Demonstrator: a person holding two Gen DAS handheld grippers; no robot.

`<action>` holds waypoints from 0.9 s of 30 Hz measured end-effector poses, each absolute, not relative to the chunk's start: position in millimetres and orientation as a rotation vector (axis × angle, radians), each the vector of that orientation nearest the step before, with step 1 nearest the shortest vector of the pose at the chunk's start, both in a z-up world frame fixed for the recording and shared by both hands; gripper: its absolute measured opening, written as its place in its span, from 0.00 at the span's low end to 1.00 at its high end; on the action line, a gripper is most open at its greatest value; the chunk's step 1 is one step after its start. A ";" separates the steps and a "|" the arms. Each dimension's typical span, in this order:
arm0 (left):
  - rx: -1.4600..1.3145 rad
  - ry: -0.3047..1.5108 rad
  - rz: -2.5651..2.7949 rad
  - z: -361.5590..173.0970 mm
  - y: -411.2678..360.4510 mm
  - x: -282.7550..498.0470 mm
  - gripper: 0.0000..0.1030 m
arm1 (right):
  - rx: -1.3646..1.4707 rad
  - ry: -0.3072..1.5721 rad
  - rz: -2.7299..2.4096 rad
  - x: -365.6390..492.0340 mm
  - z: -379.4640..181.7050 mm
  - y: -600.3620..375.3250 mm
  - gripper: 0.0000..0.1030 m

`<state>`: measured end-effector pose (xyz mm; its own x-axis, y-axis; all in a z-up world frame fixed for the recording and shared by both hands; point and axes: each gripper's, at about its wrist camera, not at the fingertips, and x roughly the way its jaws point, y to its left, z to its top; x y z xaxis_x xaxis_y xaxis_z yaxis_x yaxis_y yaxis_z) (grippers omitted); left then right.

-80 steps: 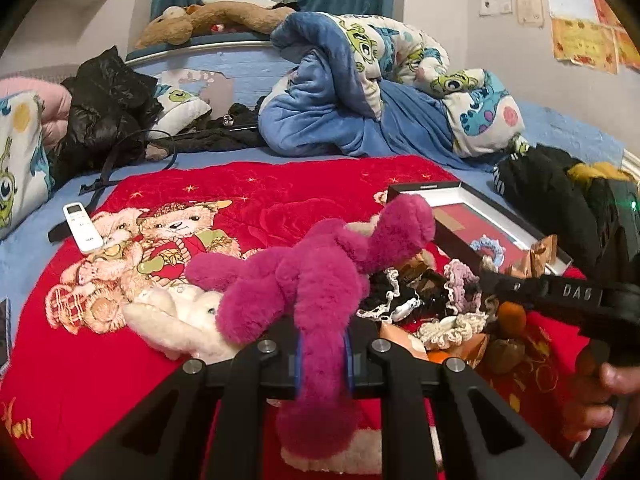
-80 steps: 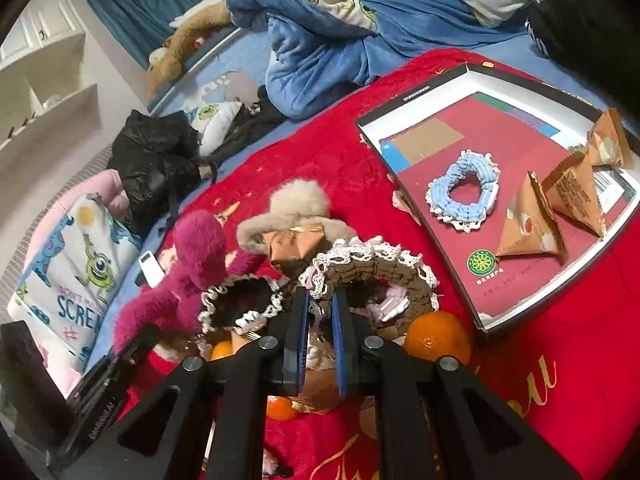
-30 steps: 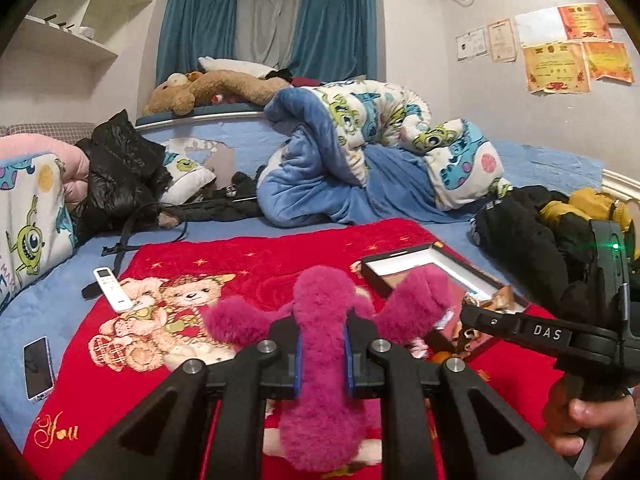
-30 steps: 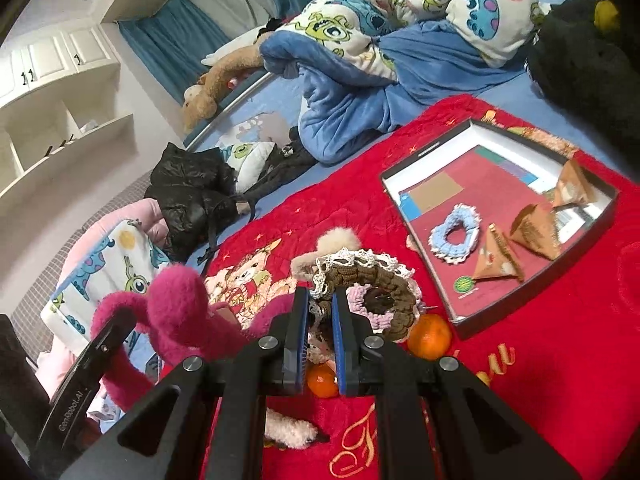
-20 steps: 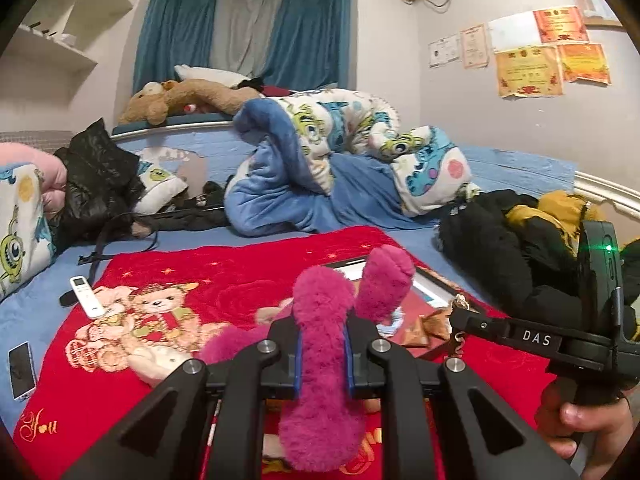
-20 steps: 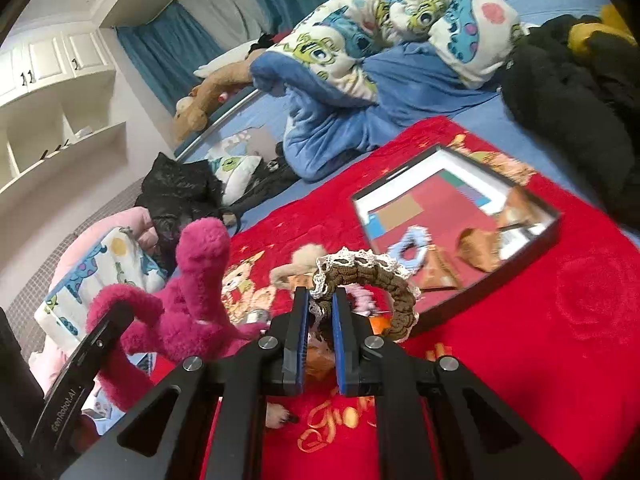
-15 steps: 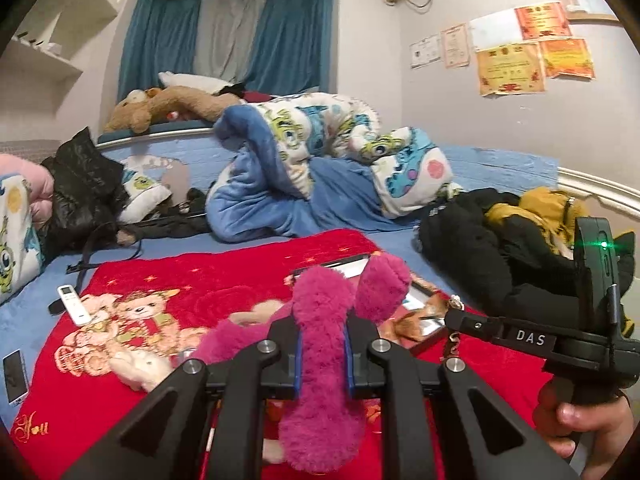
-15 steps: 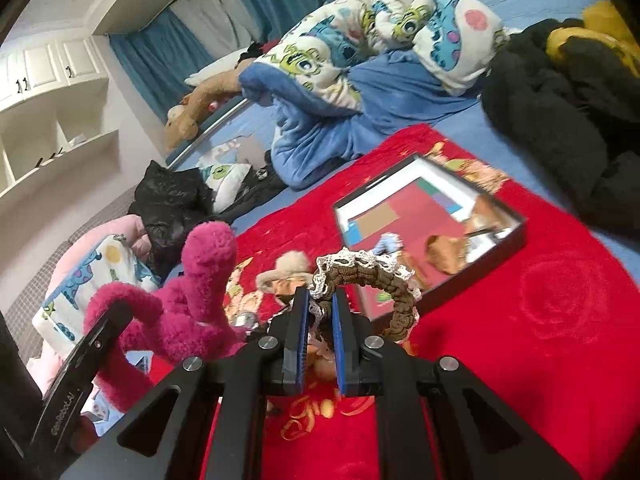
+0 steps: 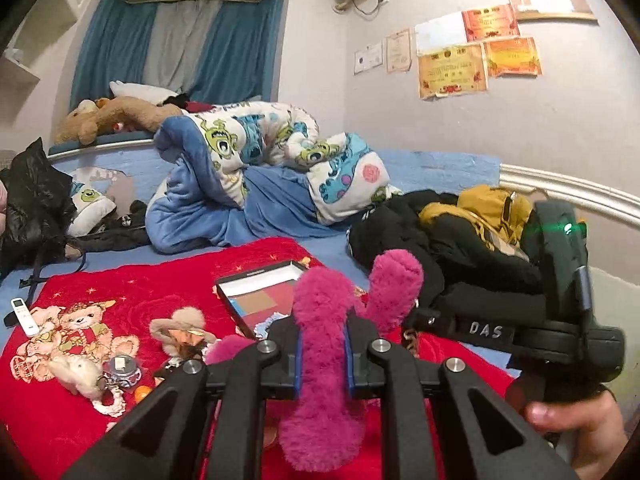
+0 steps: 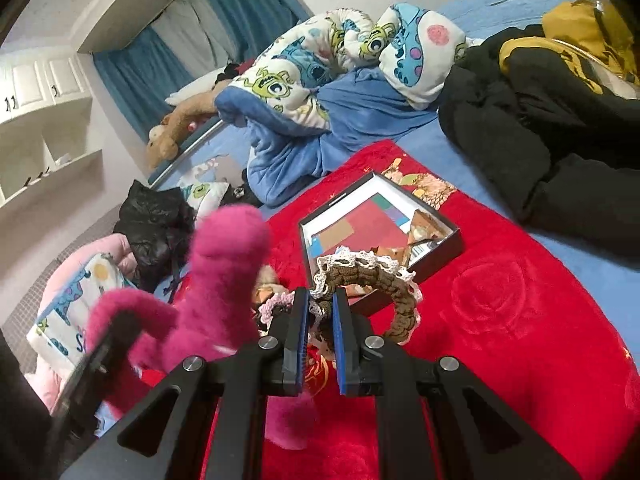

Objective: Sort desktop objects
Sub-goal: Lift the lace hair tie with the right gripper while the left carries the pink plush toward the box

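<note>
My left gripper (image 9: 322,334) is shut on a magenta plush toy (image 9: 320,392), held up above the red blanket (image 9: 160,288); the toy's limbs stick up past the fingers. The same plush toy (image 10: 216,280) appears at the left of the right wrist view. My right gripper (image 10: 320,312) is shut on a brown crocheted scrunchie with white lace edging (image 10: 384,280), also lifted clear of the bed. Beyond both lies a shallow black box (image 10: 440,248) with a red liner, holding paper-wrapped items; the same box (image 9: 256,280) shows in the left wrist view.
On the blanket lie a beige fluffy piece (image 9: 178,322), a white plush (image 9: 78,372), a small jar (image 9: 120,364), a lace band and an orange. A white remote (image 9: 22,310) lies at the left. Rumpled duvet (image 9: 256,168) behind, dark jackets (image 10: 540,112) at right.
Both grippers have swung rightward and pulled back with their loads; the box and the pile on the blanket now look smaller and further left. Neither grip has changed.
</note>
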<state>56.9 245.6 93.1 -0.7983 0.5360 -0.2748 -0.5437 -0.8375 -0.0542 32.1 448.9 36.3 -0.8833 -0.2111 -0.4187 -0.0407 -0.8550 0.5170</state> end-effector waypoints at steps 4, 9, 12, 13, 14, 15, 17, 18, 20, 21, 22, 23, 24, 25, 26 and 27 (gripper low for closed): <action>-0.378 0.069 2.526 87.8 253.4 49.7 0.15 | 0.711 -0.813 -2.848 23.6 30.1 450.9 0.12; -0.385 0.012 2.517 90.7 249.7 38.6 0.15 | 0.693 -0.805 -2.839 16.0 25.4 453.4 0.12; -0.380 0.016 2.528 93.1 252.7 32.8 0.15 | 0.684 -0.803 -2.833 13.0 22.9 455.6 0.12; -0.381 0.027 2.536 93.6 254.7 30.2 0.15 | 0.686 -0.807 -2.835 11.6 22.0 456.7 0.12; -0.384 0.043 2.551 93.3 257.4 27.9 0.15 | 0.683 -0.814 -2.831 10.4 21.5 457.7 0.12; -0.390 0.053 2.560 93.0 259.6 26.4 0.15 | 0.675 -0.821 -2.822 9.0 21.2 458.3 0.12; -0.407 0.033 2.545 91.1 261.5 21.4 0.15 | 0.678 -0.818 -2.825 6.1 21.7 457.9 0.12; -0.416 0.028 2.539 90.1 262.8 19.5 0.15 | 0.685 -0.809 -2.833 4.4 21.9 457.0 0.12; -0.425 0.057 2.545 87.6 267.5 17.6 0.15 | 0.693 -0.794 -2.838 1.9 21.5 455.8 0.12; -0.428 0.070 2.546 87.0 269.6 16.8 0.15 | 0.699 -0.799 -2.836 0.0 20.7 456.0 0.12; -0.438 0.076 2.539 86.7 272.5 14.7 0.15 | 0.701 -0.804 -2.834 -1.5 20.3 456.5 0.12; -0.443 0.079 2.534 86.6 274.0 13.1 0.15 | 0.701 -0.810 -2.833 -3.0 19.9 457.2 0.12; -0.446 0.083 2.533 86.7 276.1 11.2 0.15 | 0.701 -0.818 -2.830 -5.5 19.5 458.5 0.12; -0.447 0.088 2.531 87.3 278.5 8.6 0.15 | 0.704 -0.824 -2.827 -8.1 19.5 459.9 0.12; -0.451 0.091 2.525 88.6 281.5 5.2 0.15 | 0.706 -0.831 -2.825 -11.7 20.0 461.3 0.12; -0.451 0.095 2.520 89.8 283.9 2.8 0.15 | 0.708 -0.835 -2.824 -15.2 20.9 462.6 0.12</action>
